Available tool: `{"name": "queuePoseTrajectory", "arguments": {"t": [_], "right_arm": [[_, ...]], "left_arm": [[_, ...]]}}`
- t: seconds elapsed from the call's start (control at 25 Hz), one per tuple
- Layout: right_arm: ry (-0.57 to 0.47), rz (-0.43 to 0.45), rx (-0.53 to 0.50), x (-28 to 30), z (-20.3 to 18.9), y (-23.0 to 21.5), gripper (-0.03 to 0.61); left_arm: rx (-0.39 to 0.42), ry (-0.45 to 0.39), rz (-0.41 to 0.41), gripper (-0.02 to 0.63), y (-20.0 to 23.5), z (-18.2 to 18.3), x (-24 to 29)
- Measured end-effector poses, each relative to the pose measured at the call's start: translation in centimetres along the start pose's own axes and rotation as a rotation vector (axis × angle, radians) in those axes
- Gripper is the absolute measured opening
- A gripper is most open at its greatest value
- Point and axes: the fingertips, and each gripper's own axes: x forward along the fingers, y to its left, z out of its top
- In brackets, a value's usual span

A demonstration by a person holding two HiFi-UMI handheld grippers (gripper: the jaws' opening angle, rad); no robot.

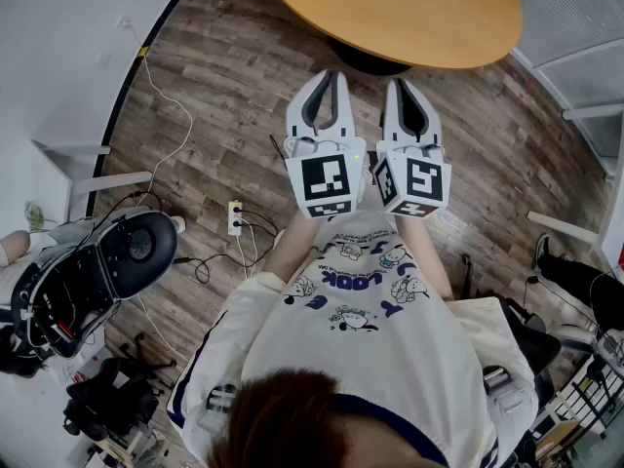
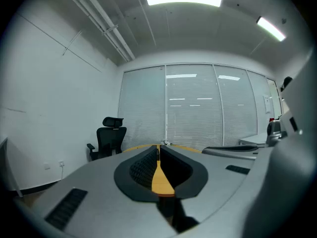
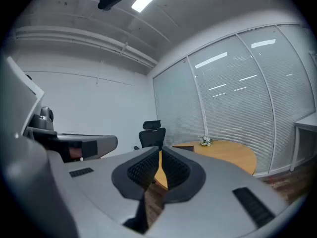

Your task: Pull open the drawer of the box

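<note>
No box or drawer shows in any view. In the head view I hold both grippers side by side in front of my chest, pointing away over the wooden floor. The left gripper has its jaws closed tip to tip with nothing between them, and the right gripper is the same. In the left gripper view the left gripper points level toward a round wooden table. In the right gripper view the right gripper also points at that table.
The round wooden table stands just beyond the grippers. A black office chair sits by the far wall. A small plant stands on the table. A power strip with cables lies on the floor, and another black chair is at left.
</note>
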Motion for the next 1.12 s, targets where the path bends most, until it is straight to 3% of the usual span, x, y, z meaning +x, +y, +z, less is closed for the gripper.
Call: {"name": "queuePoseTrajectory", "arguments": {"t": [0.72,1.12], "right_arm": [[-0.005,0.026,0.015,0.7,0.8,-0.5,0.037],[-0.007,0.08,-0.001,2.5,1.5,-0.4,0.037]], "left_arm": [[0.0,-0.01,0.011,0.031,-0.5,0.6,1.0],[-0.007,-0.027,0.062,0.031,0.5,1.1,1.9]]}}
